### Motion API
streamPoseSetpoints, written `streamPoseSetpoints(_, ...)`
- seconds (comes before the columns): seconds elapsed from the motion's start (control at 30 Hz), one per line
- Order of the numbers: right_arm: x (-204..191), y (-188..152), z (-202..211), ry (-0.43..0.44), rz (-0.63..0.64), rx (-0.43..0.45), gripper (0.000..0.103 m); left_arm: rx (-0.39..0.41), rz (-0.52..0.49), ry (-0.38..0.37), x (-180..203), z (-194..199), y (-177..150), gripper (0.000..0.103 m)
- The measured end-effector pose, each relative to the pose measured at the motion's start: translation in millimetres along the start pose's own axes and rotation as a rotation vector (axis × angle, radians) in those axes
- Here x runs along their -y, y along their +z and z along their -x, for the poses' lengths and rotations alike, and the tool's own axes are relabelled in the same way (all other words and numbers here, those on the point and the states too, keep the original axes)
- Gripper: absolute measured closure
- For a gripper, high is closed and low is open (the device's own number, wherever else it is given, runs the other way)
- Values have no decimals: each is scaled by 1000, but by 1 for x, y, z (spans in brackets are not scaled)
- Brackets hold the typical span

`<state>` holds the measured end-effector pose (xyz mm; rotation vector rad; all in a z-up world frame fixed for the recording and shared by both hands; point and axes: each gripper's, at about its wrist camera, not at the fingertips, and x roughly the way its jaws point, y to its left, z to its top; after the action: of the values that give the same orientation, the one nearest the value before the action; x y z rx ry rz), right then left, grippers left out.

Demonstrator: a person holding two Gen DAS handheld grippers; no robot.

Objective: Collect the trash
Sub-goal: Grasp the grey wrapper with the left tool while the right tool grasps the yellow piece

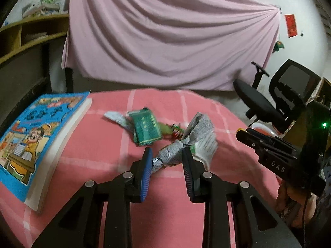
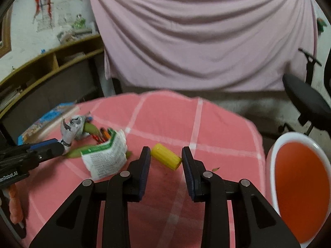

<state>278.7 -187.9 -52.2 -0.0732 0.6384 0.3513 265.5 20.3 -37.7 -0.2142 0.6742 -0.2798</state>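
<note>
In the left wrist view my left gripper (image 1: 167,149) is shut on a crumpled grey-and-white wrapper (image 1: 175,150), held a little above the pink checked tablecloth (image 1: 103,144). The right wrist view shows my right gripper (image 2: 166,149) shut on a short yellow ribbed cylinder (image 2: 165,158), pinched end to end. More trash lies on the cloth: a green packet (image 1: 146,128), a white printed packet with a green edge (image 2: 105,159) and small green and orange scraps (image 2: 99,134). A white bin with an orange-red liner (image 2: 273,155) stands at the table's right edge.
A thick blue picture book (image 1: 31,136) lies at the table's left edge. A black office chair (image 1: 258,103) stands beyond the table on the right. A pink sheet (image 1: 165,41) hangs behind, with wooden shelves (image 1: 31,37) to the left. A hand (image 1: 293,198) holds the right gripper.
</note>
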Motion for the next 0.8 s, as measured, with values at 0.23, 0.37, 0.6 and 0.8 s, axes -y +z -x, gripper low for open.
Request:
streamPoseSetpoints(0.23, -14, -3, 25, -17, 54, 147, 74, 151, -40, 16, 16, 27, -6, 78)
streamPoseSetpoints(0.37, -21, -7, 46, -23, 86, 270, 74, 236, -73, 47, 29, 40, -10, 78)
streamPoseSetpoints(0.6, -30, -19, 83, -87, 117, 496, 74, 408, -92, 54, 49, 68, -20, 78)
streamPoseSetpoints(0.8, -28, -24, 104, -135, 132, 603, 74, 453, -129, 44, 73, 79, -17, 78)
